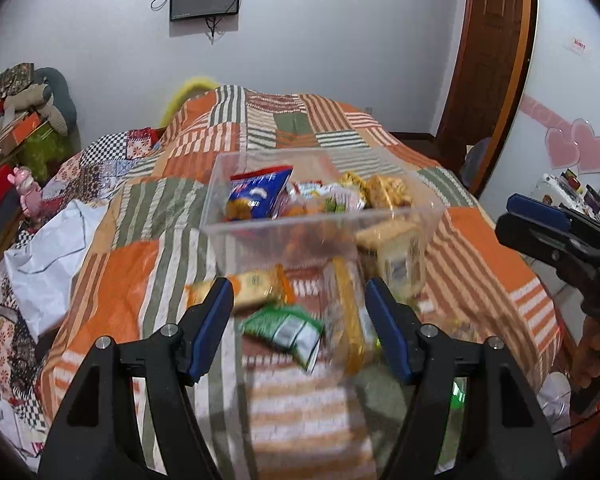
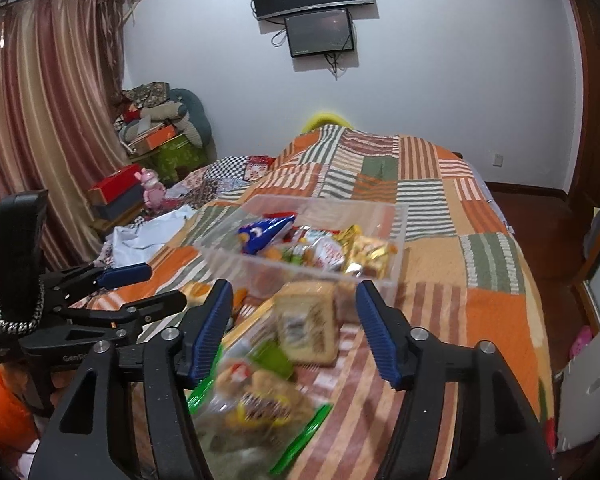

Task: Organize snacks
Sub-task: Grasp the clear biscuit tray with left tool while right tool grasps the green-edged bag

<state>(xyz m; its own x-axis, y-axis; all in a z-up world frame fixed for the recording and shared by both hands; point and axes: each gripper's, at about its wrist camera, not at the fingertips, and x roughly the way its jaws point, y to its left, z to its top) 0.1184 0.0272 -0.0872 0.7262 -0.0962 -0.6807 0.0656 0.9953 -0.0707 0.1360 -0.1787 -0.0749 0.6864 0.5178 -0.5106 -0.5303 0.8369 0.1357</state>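
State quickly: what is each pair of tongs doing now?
Left tongs: open, holding nothing.
Right tongs: open, holding nothing.

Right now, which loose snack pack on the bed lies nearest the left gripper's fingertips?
The green and white packet, lying flat between the left gripper fingers. The orange pack and yellow-edged clear pack lie farther toward the clear bin.

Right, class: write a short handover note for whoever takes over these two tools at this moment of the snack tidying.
Left tool: open, empty, above loose packets.
Right tool: open, empty.
Clear plastic bin on the striped patchwork bedspread already holds several snacks, including a blue packet.
Left to do: green packet, orange-edged biscuit packet and clear-wrapped cake slice lie outside, in front of the bin.
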